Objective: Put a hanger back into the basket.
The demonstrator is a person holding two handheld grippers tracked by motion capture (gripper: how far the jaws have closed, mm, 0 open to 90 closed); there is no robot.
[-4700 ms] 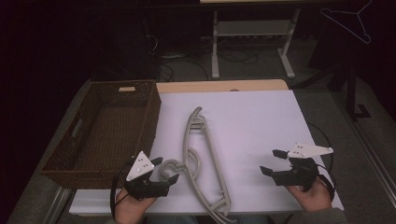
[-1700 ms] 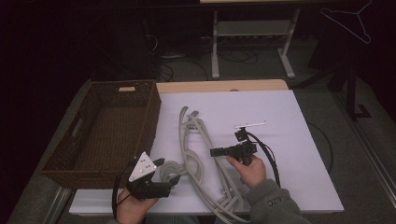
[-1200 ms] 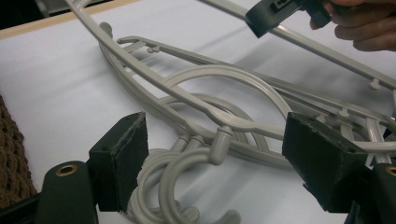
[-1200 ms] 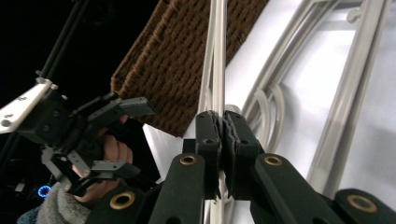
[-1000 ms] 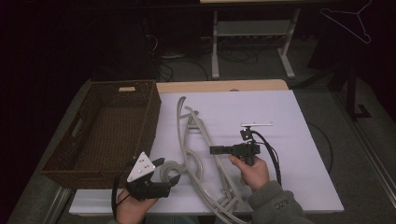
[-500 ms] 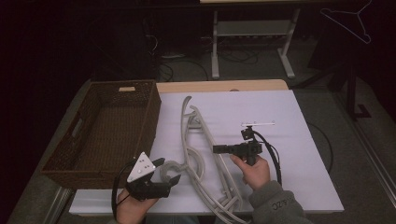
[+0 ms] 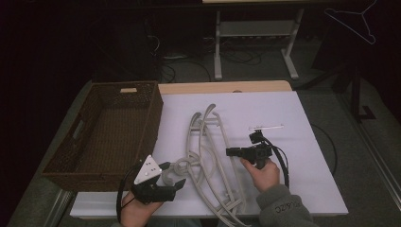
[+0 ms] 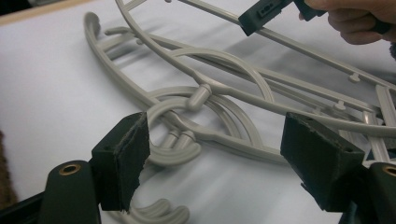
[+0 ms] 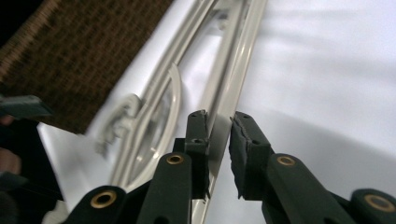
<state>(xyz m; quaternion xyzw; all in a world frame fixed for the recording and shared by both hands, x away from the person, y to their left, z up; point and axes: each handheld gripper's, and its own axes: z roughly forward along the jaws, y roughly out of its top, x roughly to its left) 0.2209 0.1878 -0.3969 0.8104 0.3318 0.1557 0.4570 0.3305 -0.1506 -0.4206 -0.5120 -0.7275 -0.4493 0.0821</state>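
Observation:
Several pale grey plastic hangers point(image 7: 208, 142) lie tangled on the white table point(image 7: 283, 113); their hooks overlap near the front left. My left gripper point(image 7: 174, 174) stands open beside the hooks, which lie ahead of its jaws point(image 8: 215, 140) in the left gripper view, where the hangers point(image 8: 205, 88) spread across the table. My right gripper point(image 7: 228, 152) points left at a hanger arm. In the right gripper view its jaws point(image 9: 218, 123) have just been opening; a hanger bar point(image 9: 238, 60) runs between them with a small gap. The right gripper point(image 8: 261, 14) also appears far off.
A dark wicker basket point(image 7: 153, 118) stands on the table's left side, also seen as the basket point(image 9: 93, 46) in the right gripper view. A white metal stand point(image 7: 255, 38) is behind the table. A wire hanger point(image 7: 354, 21) hangs at the top right.
The far end of the hanger has swung right and come down lower. The right gripper's jaws have parted a little around the bar. The left gripper has stayed put.

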